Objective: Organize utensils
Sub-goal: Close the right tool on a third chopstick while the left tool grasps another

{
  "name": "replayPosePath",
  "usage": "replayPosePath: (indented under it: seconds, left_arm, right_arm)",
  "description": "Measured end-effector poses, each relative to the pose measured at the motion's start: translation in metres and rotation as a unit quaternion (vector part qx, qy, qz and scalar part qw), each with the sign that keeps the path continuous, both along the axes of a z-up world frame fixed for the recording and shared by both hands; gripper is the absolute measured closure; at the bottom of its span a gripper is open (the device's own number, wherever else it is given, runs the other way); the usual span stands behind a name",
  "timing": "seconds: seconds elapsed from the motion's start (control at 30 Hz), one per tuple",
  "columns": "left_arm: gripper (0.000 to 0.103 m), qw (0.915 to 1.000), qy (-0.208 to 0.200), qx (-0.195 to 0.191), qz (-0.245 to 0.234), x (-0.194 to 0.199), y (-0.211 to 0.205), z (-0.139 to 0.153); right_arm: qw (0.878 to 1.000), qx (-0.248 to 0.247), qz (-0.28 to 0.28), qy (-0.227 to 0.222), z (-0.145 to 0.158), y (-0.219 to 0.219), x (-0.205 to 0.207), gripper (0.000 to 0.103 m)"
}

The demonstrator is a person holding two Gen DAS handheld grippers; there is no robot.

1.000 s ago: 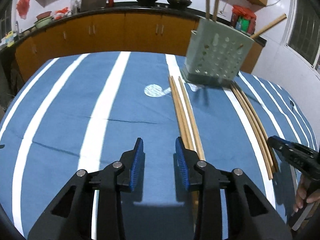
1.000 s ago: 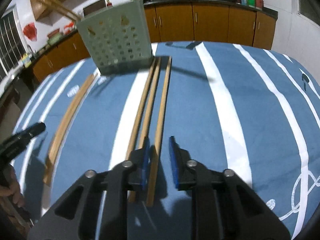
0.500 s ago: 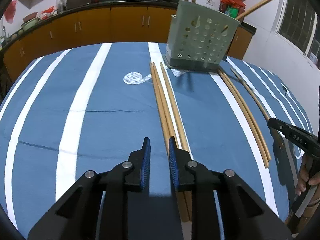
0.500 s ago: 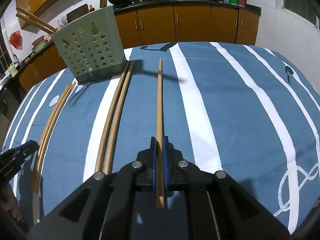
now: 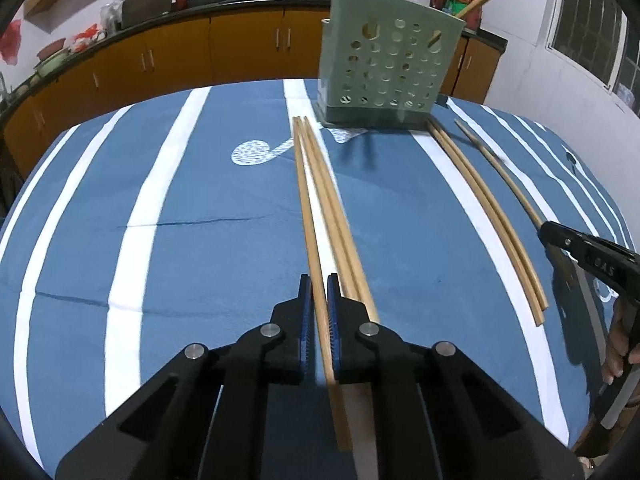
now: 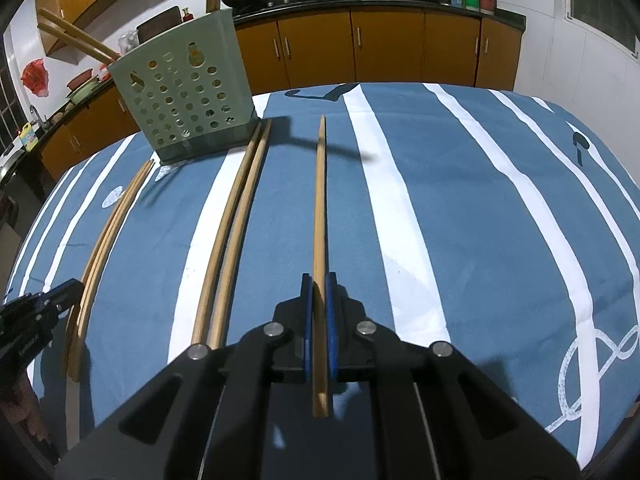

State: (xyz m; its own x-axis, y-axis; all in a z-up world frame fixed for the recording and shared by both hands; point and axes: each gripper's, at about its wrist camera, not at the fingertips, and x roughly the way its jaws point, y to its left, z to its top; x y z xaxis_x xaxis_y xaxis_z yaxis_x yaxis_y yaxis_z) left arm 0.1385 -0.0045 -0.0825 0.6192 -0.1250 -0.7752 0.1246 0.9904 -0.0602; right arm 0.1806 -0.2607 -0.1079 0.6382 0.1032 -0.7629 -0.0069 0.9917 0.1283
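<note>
A pale green perforated holder (image 5: 390, 62) stands at the table's far side with several chopsticks in it; it also shows in the right wrist view (image 6: 182, 98). My left gripper (image 5: 318, 288) is shut on one wooden chopstick (image 5: 308, 208) from a group of three lying on the blue striped cloth. My right gripper (image 6: 319, 288) is shut on a single chopstick (image 6: 320, 200) and holds it lifted, pointing away. A pair of chopsticks (image 6: 232, 232) lies left of it; the same pair (image 5: 488, 216) shows in the left wrist view.
The table (image 5: 200, 200) carries a blue cloth with white stripes. Orange kitchen cabinets (image 6: 392, 48) and a counter with woks run behind. The right gripper's body (image 5: 588, 256) shows at the right edge of the left wrist view.
My left gripper moved right over the three chopsticks and closed on the leftmost one. My right gripper closed on one chopstick and lifted it away from its two neighbours.
</note>
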Motion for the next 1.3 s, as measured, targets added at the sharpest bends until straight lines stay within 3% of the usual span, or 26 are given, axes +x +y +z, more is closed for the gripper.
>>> replayPosePath:
  seconds: [0.4, 0.93, 1.3]
  left_arm:
    - [0.095, 0.9983, -0.002, 0.004, 0.058, 0.028, 0.031, 0.001]
    - [0.095, 0.9978, 0.0, -0.036, 0.055, 0.027, 0.041, 0.001]
    - [0.095, 0.9977, 0.001, -0.039, 0.055, 0.027, 0.041, 0.001]
  right_arm:
    - [1.0, -0.01, -0.017, -0.011, 0.005, -0.004, 0.009, 0.095]
    - [1.0, -0.025, -0.012, -0.007, -0.003, -0.007, 0.014, 0.093]
    - [0.999, -0.031, -0.011, -0.007, -0.003, -0.007, 0.015, 0.093]
